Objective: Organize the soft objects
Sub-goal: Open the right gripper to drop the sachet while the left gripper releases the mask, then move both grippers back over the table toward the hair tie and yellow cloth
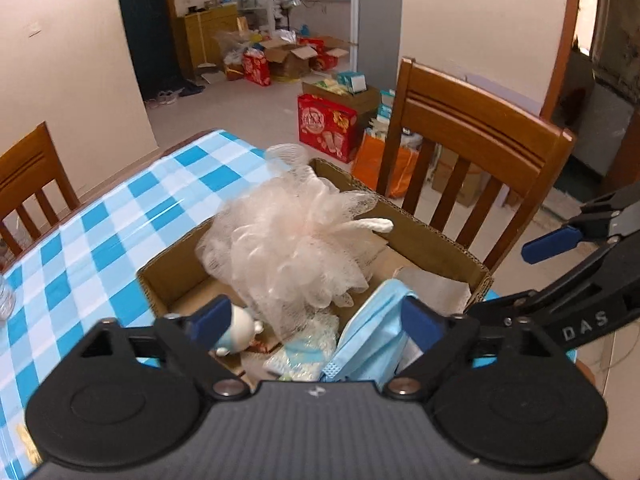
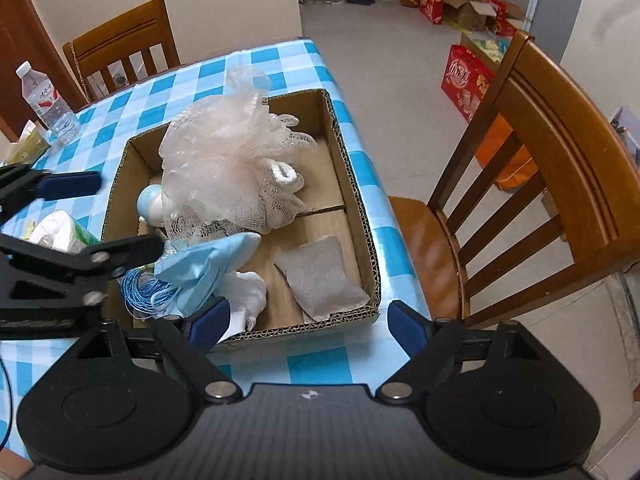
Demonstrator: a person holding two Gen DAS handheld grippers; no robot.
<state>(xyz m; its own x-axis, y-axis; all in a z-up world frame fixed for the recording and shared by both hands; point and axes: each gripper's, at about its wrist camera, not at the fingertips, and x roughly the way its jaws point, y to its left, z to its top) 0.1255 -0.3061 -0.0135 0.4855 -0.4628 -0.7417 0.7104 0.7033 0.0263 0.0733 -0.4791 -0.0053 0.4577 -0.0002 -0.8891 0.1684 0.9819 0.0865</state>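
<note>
Pink mesh bath sponge [image 2: 224, 160] rests inside the cardboard box [image 2: 362, 216], against its far-left side. Beside the sponge in the box: blue face masks [image 2: 208, 264], a grey pouch [image 2: 320, 278], a white toy [image 2: 150, 204]. The box sits at the checked tablecloth's [image 2: 256, 64] edge, near a wooden chair [image 2: 560, 152]. Left gripper [image 1: 316, 322] and right gripper [image 2: 308, 320] both gape wide, empty, at the box's near rim. "DAS" is printed on the right gripper's arm.

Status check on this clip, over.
Left tongs open, empty. Right tongs open, empty. Mesh sponge, face mask in box. Nothing blocking.
</note>
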